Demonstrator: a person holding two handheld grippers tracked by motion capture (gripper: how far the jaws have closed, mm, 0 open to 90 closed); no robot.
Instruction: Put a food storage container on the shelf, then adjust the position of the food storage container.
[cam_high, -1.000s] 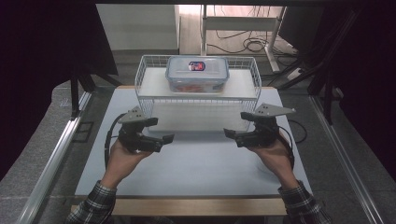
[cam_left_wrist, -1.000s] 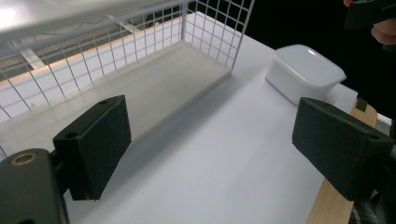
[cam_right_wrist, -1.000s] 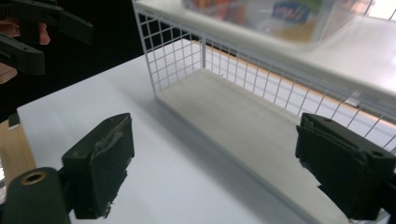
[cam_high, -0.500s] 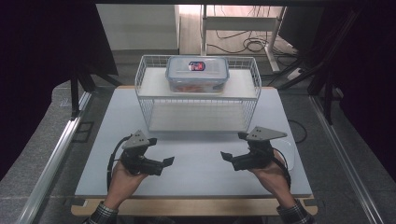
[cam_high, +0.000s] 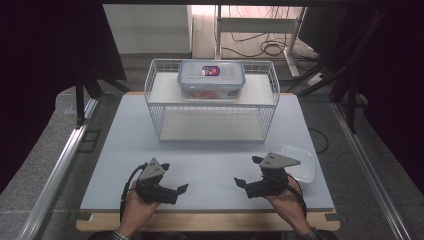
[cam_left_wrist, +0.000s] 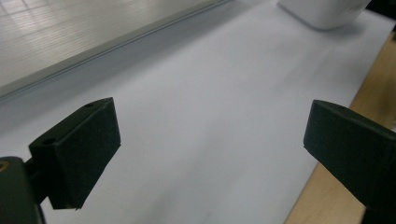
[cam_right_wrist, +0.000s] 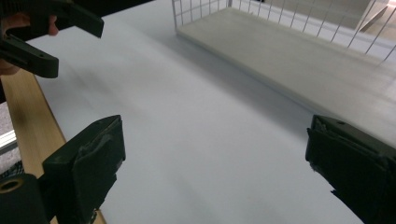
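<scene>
My left gripper (cam_high: 175, 176) hovers low over the white table top (cam_high: 215, 160) near the front left. Its jaws have just been opening and stand wide with nothing between them (cam_left_wrist: 210, 140). My right gripper (cam_high: 247, 171) mirrors it at the front right, jaws also just opened wide and empty (cam_right_wrist: 215, 158). The two grippers point toward each other; in the right gripper view the left gripper (cam_right_wrist: 42, 32) appears at the top left. A clear lidded food box (cam_high: 211, 79) sits on the top shelf of a white wire rack (cam_high: 212, 107) at the back.
A shallow clear plastic tub (cam_high: 300, 167) lies on the table just right of my right hand, and shows as a white box (cam_left_wrist: 322, 11) far off in the left gripper view. The rack's lower shelf (cam_right_wrist: 289, 60) is bare. The table's wooden front edge (cam_high: 210, 220) lies under my wrists.
Both hands have drawn back toward the front edge of the table and sunk closer to its surface. The jaws of both grippers stand a little wider.
</scene>
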